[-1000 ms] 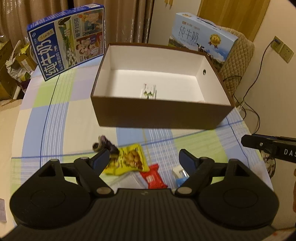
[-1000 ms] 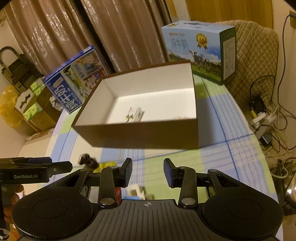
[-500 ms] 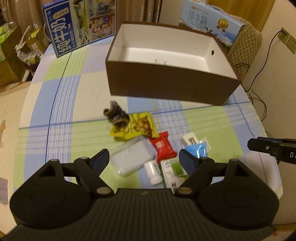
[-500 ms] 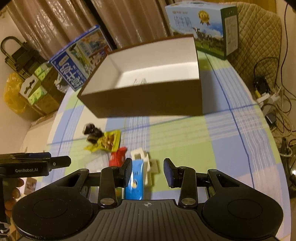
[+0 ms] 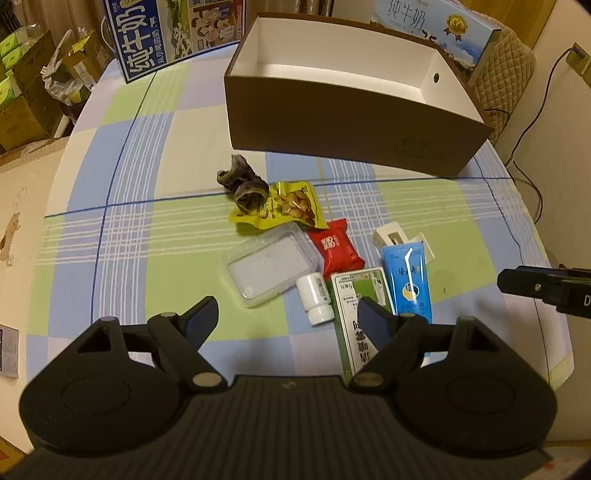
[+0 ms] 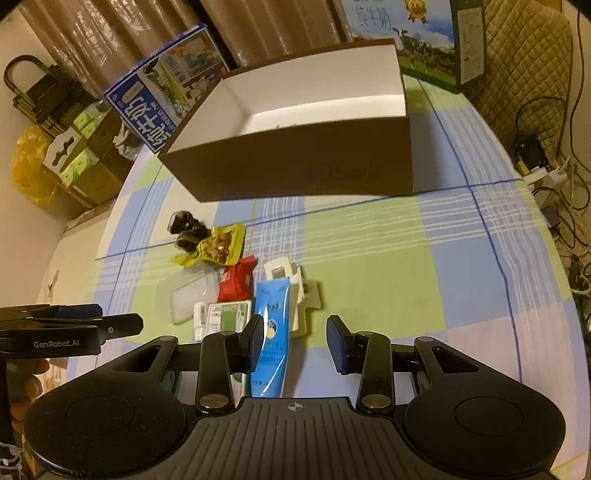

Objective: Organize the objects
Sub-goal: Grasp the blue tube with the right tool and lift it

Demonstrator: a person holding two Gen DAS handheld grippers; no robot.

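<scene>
While "GenRobot.AI" marks the left hand-held gripper (image 6: 122,325), milk cartons (image 5: 173,33) show "纯牛奶".

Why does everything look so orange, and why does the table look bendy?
Left wrist view: warm lamp light tints everything orange, and the fisheye lens curves the checked tablecloth and bows the brown box; the corners go dark. Right wrist view: same orange tint, the curtains shine with glare, the box casts a soft shadow in front, and the right tongs look sharp.

The left tool (image 5: 286,317) hides the green box's (image 5: 351,291) lower end (print unreadable)
</scene>
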